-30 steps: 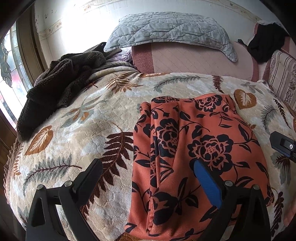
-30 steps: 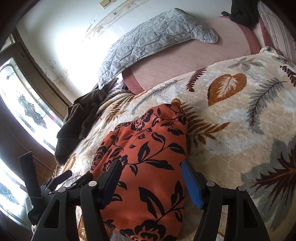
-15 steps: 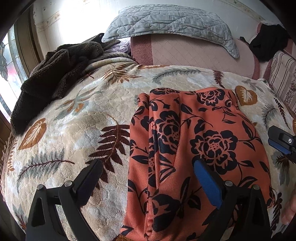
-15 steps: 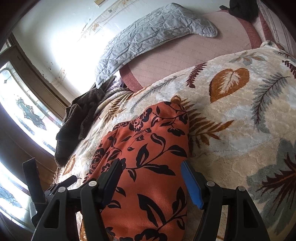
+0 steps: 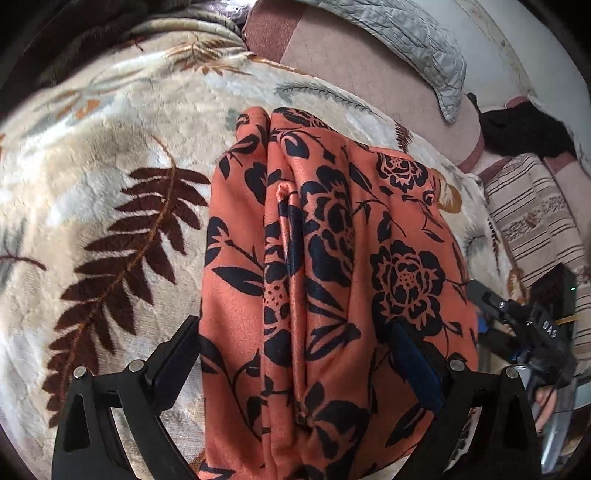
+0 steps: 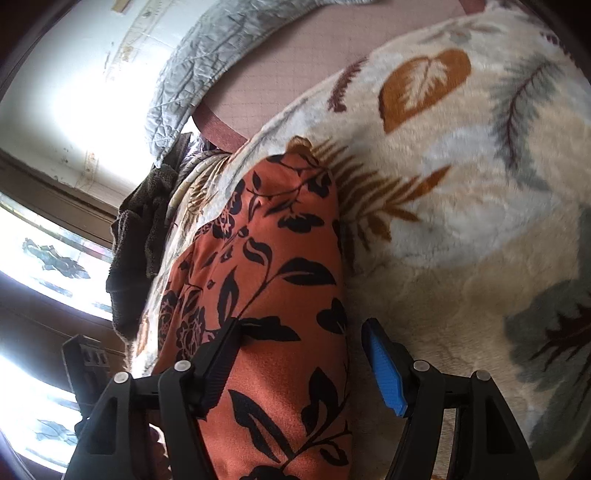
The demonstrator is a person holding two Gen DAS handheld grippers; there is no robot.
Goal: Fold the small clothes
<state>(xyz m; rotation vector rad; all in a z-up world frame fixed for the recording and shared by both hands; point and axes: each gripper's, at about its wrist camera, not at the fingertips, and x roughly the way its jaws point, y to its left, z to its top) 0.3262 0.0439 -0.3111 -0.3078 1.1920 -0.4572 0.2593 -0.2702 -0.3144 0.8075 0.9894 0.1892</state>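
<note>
An orange garment with a black flower print (image 5: 332, 258) lies folded lengthwise on a cream leaf-patterned blanket (image 5: 110, 177). My left gripper (image 5: 295, 354) is open and low over the garment's near end; its fingers straddle most of the cloth's width. In the right wrist view the same garment (image 6: 273, 288) runs away from the camera. My right gripper (image 6: 301, 354) is open over its right edge, with the black finger above the cloth and the blue-padded finger (image 6: 384, 369) above the blanket. Neither gripper pinches the cloth. The right gripper (image 5: 517, 317) shows at the garment's right side.
A grey quilted pillow (image 5: 406, 33) lies on a pink sheet (image 5: 351, 74) at the head of the bed. A black garment (image 5: 524, 129) and a striped cushion (image 5: 532, 221) lie at the right. A dark brown towel (image 6: 136, 236) sits by the window (image 6: 44, 266).
Both grippers have sunk closer to the garment and tipped downward, so the cloth fills more of each view. The left view has also rolled. Jaw widths look unchanged.
</note>
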